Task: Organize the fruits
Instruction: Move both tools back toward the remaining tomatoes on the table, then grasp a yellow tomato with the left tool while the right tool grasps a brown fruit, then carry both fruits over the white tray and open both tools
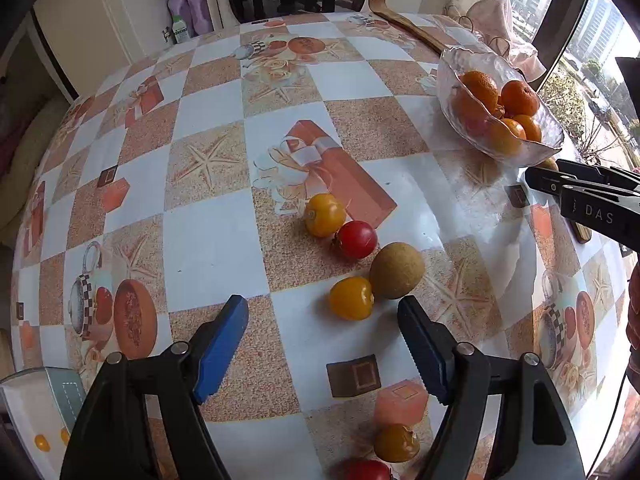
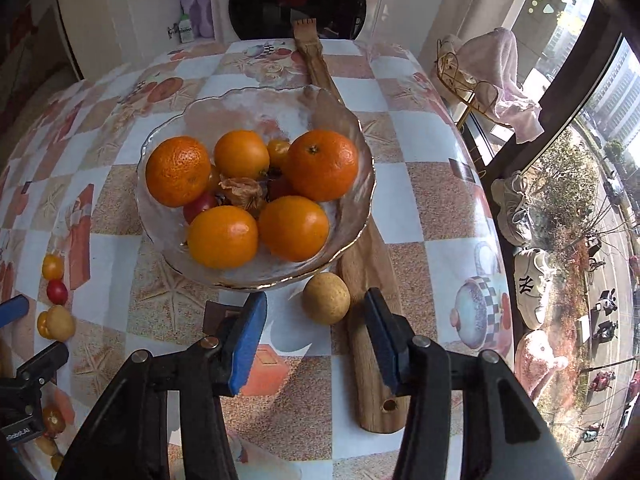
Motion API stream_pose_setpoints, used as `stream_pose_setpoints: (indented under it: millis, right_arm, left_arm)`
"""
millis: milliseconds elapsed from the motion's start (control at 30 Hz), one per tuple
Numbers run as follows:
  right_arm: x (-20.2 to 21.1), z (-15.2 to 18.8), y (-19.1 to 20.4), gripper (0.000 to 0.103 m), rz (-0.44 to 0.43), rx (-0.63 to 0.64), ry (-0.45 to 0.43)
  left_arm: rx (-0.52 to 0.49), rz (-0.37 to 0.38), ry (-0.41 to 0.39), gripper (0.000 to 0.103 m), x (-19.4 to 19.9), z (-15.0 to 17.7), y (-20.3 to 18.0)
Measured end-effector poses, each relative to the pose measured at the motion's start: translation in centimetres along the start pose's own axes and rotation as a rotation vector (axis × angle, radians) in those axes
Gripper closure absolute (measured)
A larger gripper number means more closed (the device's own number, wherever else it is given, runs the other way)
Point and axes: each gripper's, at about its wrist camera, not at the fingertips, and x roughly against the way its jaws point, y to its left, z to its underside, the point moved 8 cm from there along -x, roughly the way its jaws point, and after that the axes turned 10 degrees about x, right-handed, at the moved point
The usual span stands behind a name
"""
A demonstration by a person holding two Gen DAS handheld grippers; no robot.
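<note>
In the left wrist view my left gripper (image 1: pixel 323 308) is open and empty, just short of a yellow tomato (image 1: pixel 351 298) and a brown round fruit (image 1: pixel 396 270). A red tomato (image 1: pixel 356 239) and another yellow tomato (image 1: pixel 324 215) lie beyond. The glass bowl (image 1: pixel 448 80) with oranges stands far right. In the right wrist view my right gripper (image 2: pixel 316 302) is open and empty, with a brown round fruit (image 2: pixel 326 297) between its fingertips on the table. The glass bowl (image 2: pixel 340 108) holds several oranges (image 2: pixel 322 164) and small tomatoes.
A long wooden board (image 2: pixel 370 360) lies under and behind the bowl. More small fruit lies near the table's front (image 1: pixel 396 443). A wire rack with pink cloth (image 2: pixel 496 68) stands past the table's right edge by the window. A checked cloth covers the table (image 1: pixel 216 248).
</note>
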Motion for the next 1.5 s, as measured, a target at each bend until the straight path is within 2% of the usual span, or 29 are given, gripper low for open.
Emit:
stream_pose_setpoints:
  millis: [67, 133, 267, 400, 433, 567, 800, 1067, 1267, 1500]
  right_arm:
    - [0.0, 0.0, 0.0, 0.06, 0.011, 0.01, -0.002]
    - [0.1, -0.1, -0.2, 0.077, 0.018, 0.008, -0.008]
    - [0.5, 0.3, -0.5, 0.076, -0.035, -0.046, -0.006]
    - [1.2, 1.5, -0.3, 0.076, -0.103, -0.112, 0.012]
    - [1.5, 2.0, -0.1, 0.076, -0.116, -0.123, 0.017]
    - [2.6, 3.7, 0.8, 0.076, -0.172, -0.156, 0.038]
    - [4.3, 6.8, 3.1, 0.076, -0.25, -0.192, 0.08]
    - [6.1, 8.7, 5.3, 0.076, -0.277, -0.212, 0.104]
    - [7.5, 8.9, 7.6, 0.076, -0.294, -0.206, 0.105]
    - [9.5, 8.3, 12.9, 0.076, -0.333, -0.139, 0.097]
  left_arm:
    - [-0.012, -0.001, -0.006, 0.025, -0.1, -0.1, -0.3]
    - [-0.018, 0.004, -0.012, 0.031, 0.0, -0.2, -0.6]
    - [-0.034, 0.012, -0.019, 0.044, 0.2, -0.1, -1.2]
    - [-0.054, 0.024, -0.019, 0.078, 0.5, -0.1, -1.8]
    - [-0.053, 0.03, -0.015, 0.081, 0.5, -0.1, -1.9]
    - [-0.02, 0.076, 0.003, 0.081, 0.8, 0.1, -1.9]
    - [0.034, 0.113, 0.003, 0.081, 2.3, 0.9, -1.3]
    - [0.06, 0.13, -0.022, 0.081, 5.3, 2.5, 0.3]
    - [0.092, 0.125, -0.03, 0.081, 7.4, 4.4, 3.0]
    - [0.171, 0.099, -0.052, 0.081, 10.0, 6.9, 8.1]
